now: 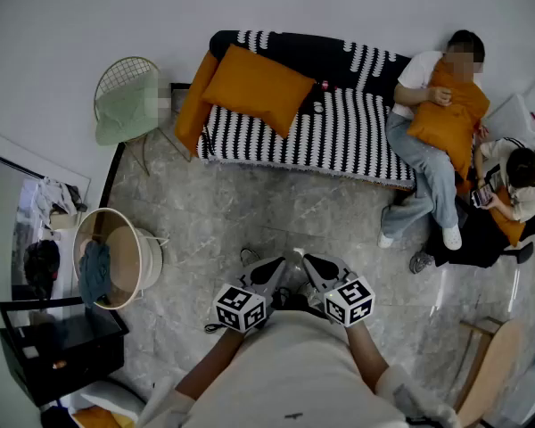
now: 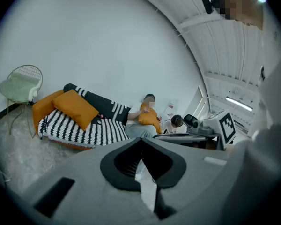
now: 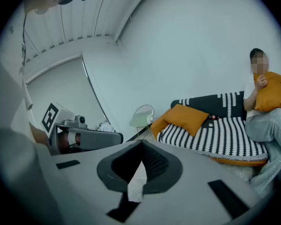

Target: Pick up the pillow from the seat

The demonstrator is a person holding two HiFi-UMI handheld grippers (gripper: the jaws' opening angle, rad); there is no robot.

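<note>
Two orange pillows lie at the left end of the black-and-white striped sofa [image 1: 339,136]. The larger pillow [image 1: 257,87] leans against the backrest, and the second pillow [image 1: 194,105] stands against the armrest behind it. They also show as the pillow [image 2: 76,108] in the left gripper view and the pillow [image 3: 186,118] in the right gripper view. My left gripper [image 1: 272,273] and right gripper [image 1: 315,271] hang side by side over the marble floor, well short of the sofa. Both are shut and hold nothing.
A person [image 1: 432,150] sits at the sofa's right end hugging another orange pillow, and a second person [image 1: 508,185] sits on the floor beside them. A wire chair with a green cushion [image 1: 127,105], a laundry basket [image 1: 116,257] and a black cabinet [image 1: 58,350] stand at the left. A wooden chair [image 1: 486,368] is at the lower right.
</note>
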